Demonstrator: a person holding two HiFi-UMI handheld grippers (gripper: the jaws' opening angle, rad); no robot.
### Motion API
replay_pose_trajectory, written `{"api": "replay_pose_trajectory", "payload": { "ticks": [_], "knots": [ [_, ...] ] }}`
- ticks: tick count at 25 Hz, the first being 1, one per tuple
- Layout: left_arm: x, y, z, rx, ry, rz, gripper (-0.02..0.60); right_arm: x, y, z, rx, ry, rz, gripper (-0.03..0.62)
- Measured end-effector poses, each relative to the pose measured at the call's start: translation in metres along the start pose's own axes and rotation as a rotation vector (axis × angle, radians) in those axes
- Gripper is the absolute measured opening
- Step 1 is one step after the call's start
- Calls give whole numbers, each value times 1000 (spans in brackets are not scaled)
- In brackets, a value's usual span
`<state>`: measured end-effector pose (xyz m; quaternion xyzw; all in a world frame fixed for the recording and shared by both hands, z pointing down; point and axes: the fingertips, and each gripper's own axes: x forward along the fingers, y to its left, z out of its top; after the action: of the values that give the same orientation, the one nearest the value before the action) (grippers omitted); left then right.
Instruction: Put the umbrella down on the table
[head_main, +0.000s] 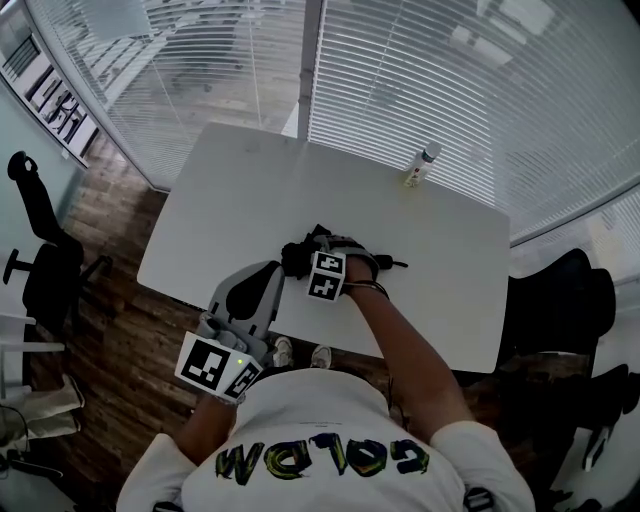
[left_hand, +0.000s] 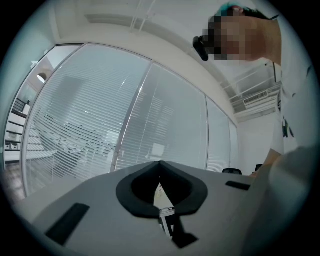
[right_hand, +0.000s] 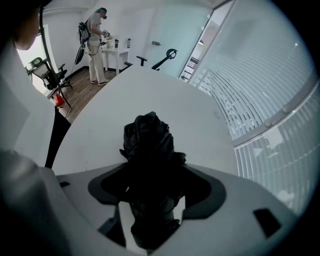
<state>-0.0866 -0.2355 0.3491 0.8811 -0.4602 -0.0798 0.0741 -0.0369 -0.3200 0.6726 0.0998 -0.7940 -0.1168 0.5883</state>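
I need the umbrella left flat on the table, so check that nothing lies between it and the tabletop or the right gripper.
Nothing visible does. The umbrella lies directly on the white table, between the right gripper's open jaws. The only other thing, a bottle, stands apart at the far edge.

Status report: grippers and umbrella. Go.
Left hand-held gripper shut, empty. Right hand-held gripper open around umbrella. Umbrella lying on table. Bottle far off, nothing blocking.

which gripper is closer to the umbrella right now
Right. The right gripper is directly over the umbrella, fingers apart either side of it. The left gripper sits at the near edge of the table, left of it.
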Motion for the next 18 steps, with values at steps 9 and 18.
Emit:
{"api": "replay_pose_trajectory", "payload": {
  "ticks": [9, 18],
  "knots": [
    [4, -3, -4, -5, 3, -4, 11, -45, -17, 5, 129, -148, -89, 282],
    [10, 1, -5, -9, 2, -2, 11, -107, -42, 26, 293, -371, -169, 234]
  ]
}}
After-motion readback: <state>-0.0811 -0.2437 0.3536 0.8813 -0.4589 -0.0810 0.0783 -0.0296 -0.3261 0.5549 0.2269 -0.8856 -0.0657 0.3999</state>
